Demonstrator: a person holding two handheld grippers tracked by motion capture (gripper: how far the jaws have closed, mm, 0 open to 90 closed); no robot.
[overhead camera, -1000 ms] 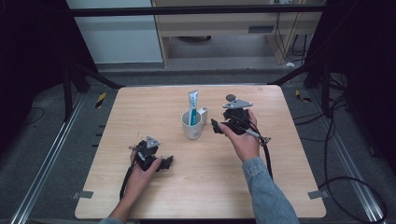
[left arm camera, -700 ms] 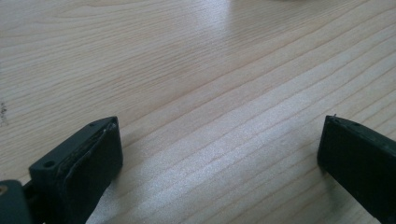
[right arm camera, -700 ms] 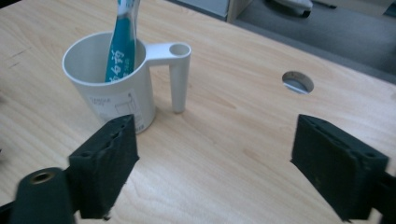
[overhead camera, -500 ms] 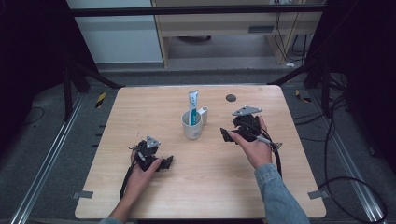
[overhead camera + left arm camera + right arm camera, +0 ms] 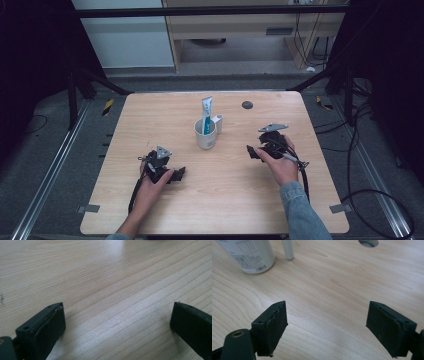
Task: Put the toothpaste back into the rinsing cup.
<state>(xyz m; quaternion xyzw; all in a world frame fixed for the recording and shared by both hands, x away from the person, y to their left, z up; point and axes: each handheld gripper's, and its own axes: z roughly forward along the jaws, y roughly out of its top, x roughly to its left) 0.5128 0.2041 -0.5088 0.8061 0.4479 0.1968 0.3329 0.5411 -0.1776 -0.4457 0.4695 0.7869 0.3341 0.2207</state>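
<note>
Ahead of our right claw, a little to its left, stands the cup with the tube upright inside — so the placing looks done. Both claws are wide open and hold nothing; the left claw rests on the table, well apart from the cup.

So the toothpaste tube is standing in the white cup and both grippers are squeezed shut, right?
Not quite. The toothpaste tube does stand in the white cup, but the left gripper and right gripper are open, jaws wide apart over bare table, as both gripper views show.
</note>
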